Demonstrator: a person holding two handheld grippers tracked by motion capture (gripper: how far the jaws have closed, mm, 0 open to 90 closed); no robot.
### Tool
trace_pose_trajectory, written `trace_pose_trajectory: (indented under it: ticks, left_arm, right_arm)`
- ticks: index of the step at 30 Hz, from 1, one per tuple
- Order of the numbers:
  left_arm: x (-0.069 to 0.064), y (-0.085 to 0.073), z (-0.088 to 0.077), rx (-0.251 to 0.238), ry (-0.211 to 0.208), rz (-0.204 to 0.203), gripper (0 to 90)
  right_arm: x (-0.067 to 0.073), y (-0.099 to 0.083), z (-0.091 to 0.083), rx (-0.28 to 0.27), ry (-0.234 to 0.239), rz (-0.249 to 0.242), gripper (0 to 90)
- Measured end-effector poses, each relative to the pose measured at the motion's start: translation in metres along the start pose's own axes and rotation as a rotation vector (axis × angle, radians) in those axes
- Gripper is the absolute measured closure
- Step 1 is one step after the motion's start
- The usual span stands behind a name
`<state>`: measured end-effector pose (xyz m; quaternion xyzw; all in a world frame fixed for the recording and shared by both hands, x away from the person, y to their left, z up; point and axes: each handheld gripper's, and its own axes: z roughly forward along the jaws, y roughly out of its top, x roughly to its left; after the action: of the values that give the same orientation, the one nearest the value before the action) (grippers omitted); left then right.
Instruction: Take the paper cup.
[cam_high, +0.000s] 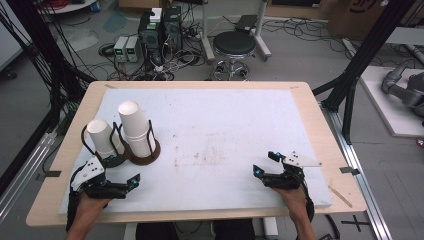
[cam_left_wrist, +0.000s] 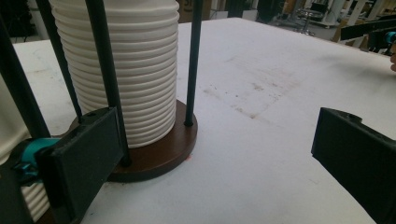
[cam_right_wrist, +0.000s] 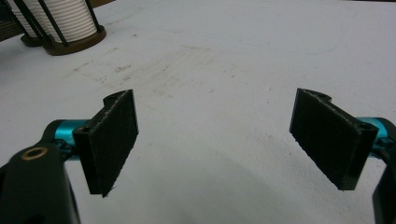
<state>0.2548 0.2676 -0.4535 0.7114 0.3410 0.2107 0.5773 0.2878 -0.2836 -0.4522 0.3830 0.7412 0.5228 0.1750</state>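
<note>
Up close, the nearer cup stack (cam_left_wrist: 135, 70) is a column of white paper cups, nested upside down so that their rolled rims make fine even ribs all the way up; it stands in a holder (cam_left_wrist: 163, 151) with a round, smooth, dark brown wooden base and thin black metal rods rising around the stack; from the high view the stack (cam_high: 135, 127) leans a little and its topmost cup shows a flat round bottom; a second stack (cam_high: 102, 137) of the same white cups stands just to its left in a darker holder of the same kind, the two bases close side by side at the left of the table (cam_high: 310, 107); the table has a pale wooden edge and carries a white matte mat (cam_high: 225, 125), scuffed with faint brownish smears near its middle; the left tongs (cam_high: 134, 182) lie low on the mat just in front of the holders, flat black rubbery pads spread wide apart with nothing between them, one pad beside the brown base; the right tongs (cam_high: 265, 163) rest well apart on the right of the mat, their ribbed black pads (cam_right_wrist: 114, 140) likewise spread and gripping nothing, teal fittings behind them.
</note>
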Motion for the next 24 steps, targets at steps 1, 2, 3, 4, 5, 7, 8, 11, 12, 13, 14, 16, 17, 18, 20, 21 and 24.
trace_pose_trajectory:
  ticks: [1,2,3,4,5,7,8,11,12,13,14,16,17,18,20,21,24]
  left_arm:
    - [0.0003,0.0001,0.0002,0.002,0.0,0.001,1.8]
    - [0.0002,0.0002,0.0003,0.005,0.0,-0.001,1.8]
    - [0.0002,0.0002,0.0003,0.005,0.0,-0.001,1.8]
    - [0.0001,0.0003,0.0003,0.006,0.0,0.001,1.8]
    - [-0.0004,0.0002,0.0005,0.004,0.001,-0.002,1.8]
    - [-0.0003,0.0001,0.0002,0.004,0.002,0.0,1.8]
    - [-0.0001,0.0001,0.0001,0.001,0.002,0.0,1.8]
    - [0.0003,0.0,-0.0002,0.0,0.002,-0.004,1.8]
    - [0.0003,0.0,-0.0002,0.0,0.002,-0.004,1.8]
    - [0.0001,-0.0001,0.0,-0.002,0.003,-0.005,1.8]
    - [0.0003,0.0001,0.0001,0.0,0.002,-0.005,1.8]
    - [0.0002,0.0,0.0001,0.0,0.004,-0.005,1.8]
    - [0.0001,0.0,-0.0001,-0.001,0.003,-0.004,1.8]
    - [-0.0001,-0.0002,-0.0005,-0.006,0.003,0.0,1.8]
    - [-0.0003,-0.0002,-0.0005,-0.006,0.003,0.001,1.8]
    - [-0.0003,-0.0002,-0.0005,-0.006,0.003,0.001,1.8]
    - [0.0,0.0005,-0.001,0.003,-0.003,-0.006,1.8]
  right_arm:
    - [-0.0001,-0.0001,0.0,-0.001,-0.001,0.0,15.7]
    - [0.0,-0.0001,-0.0001,0.0,0.0,-0.001,15.7]
    - [0.0,-0.0001,-0.0001,0.0,0.0,-0.001,15.7]
    - [0.0006,-0.0001,-0.0005,0.002,0.001,0.001,15.7]
    - [0.0007,-0.0003,-0.0006,-0.002,0.0,-0.004,15.7]
    - [0.0009,-0.0003,-0.0006,-0.004,-0.001,-0.004,15.7]
    - [0.0014,-0.0005,-0.0013,-0.004,0.0,-0.001,15.7]
    - [0.0008,-0.0005,-0.001,-0.007,0.001,-0.005,15.7]
    - [0.0006,-0.0005,-0.0009,-0.007,0.002,-0.005,15.7]
    - [0.0006,-0.0004,-0.0009,-0.004,0.004,-0.001,15.7]
    - [0.0005,-0.0004,-0.0009,-0.004,0.004,0.0,15.7]
    - [0.0007,-0.0004,-0.0008,-0.004,0.004,-0.001,15.7]
    - [0.0008,-0.0004,-0.0008,-0.004,0.003,-0.001,15.7]
    - [0.0008,-0.0003,-0.0008,-0.003,0.004,-0.002,15.7]
    - [0.0008,-0.0004,-0.0008,-0.004,0.003,-0.004,15.7]
    - [0.001,-0.0004,-0.001,-0.004,0.003,-0.003,15.7]
    - [0.0013,-0.0006,-0.0014,-0.009,0.003,-0.003,15.7]
